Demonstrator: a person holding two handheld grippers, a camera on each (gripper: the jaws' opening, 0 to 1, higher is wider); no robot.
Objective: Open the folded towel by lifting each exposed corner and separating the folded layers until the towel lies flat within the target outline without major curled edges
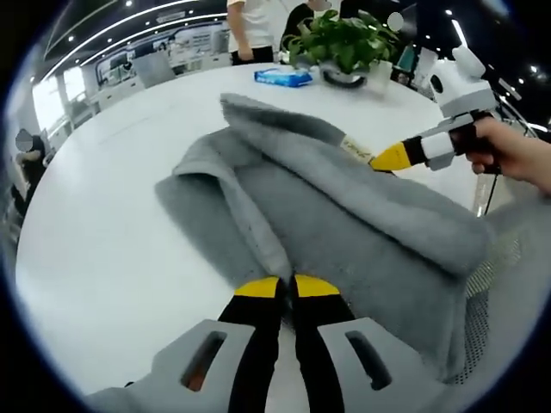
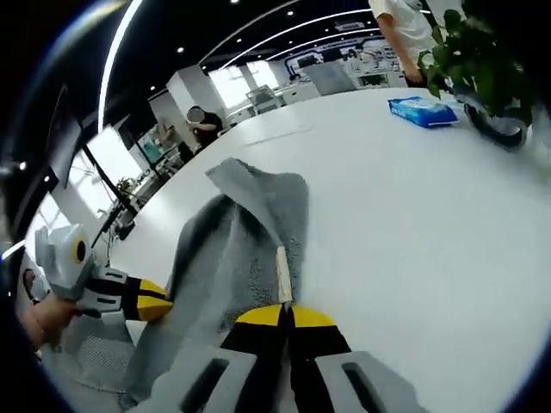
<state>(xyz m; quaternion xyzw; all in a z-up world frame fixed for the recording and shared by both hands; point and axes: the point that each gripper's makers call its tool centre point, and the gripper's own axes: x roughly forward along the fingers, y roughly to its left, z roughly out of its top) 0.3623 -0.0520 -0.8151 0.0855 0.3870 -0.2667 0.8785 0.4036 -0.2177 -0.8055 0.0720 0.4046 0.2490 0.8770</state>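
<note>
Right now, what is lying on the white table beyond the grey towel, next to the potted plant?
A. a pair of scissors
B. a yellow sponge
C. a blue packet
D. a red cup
C. In the left gripper view a blue packet lies on the white table beyond the grey towel, just beside the potted plant; the right gripper view shows the same packet.

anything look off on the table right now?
Only the grey towel: bunched and still folded over itself, not flat. Left gripper and right gripper each pinch an edge. Plant and blue pack sit upright, undisturbed.
</note>
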